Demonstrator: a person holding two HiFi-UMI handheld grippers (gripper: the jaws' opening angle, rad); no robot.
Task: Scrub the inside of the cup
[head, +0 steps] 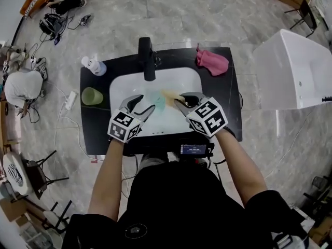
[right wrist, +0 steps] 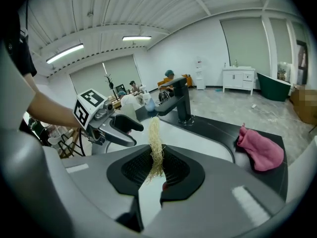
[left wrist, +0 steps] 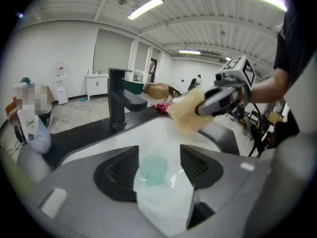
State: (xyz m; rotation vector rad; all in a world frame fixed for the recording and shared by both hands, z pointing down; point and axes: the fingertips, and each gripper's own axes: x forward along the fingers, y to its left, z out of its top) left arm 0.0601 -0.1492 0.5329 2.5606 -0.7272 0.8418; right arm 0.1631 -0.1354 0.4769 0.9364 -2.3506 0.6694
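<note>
A translucent teal cup lies in the white sink. In the left gripper view the cup shows between the jaws of my left gripper, and neither pad touches it. My left gripper is open just left of the cup. My right gripper hovers at the cup's right and is shut on a yellowish fibre scrubber. The scrubber sticks up from my right gripper, its lower end pinched between the jaws.
A black faucet stands at the back of the sink. On the black counter are a green cup at the left, a white bottle behind it and a pink cloth at the back right. A white tub stands to the right.
</note>
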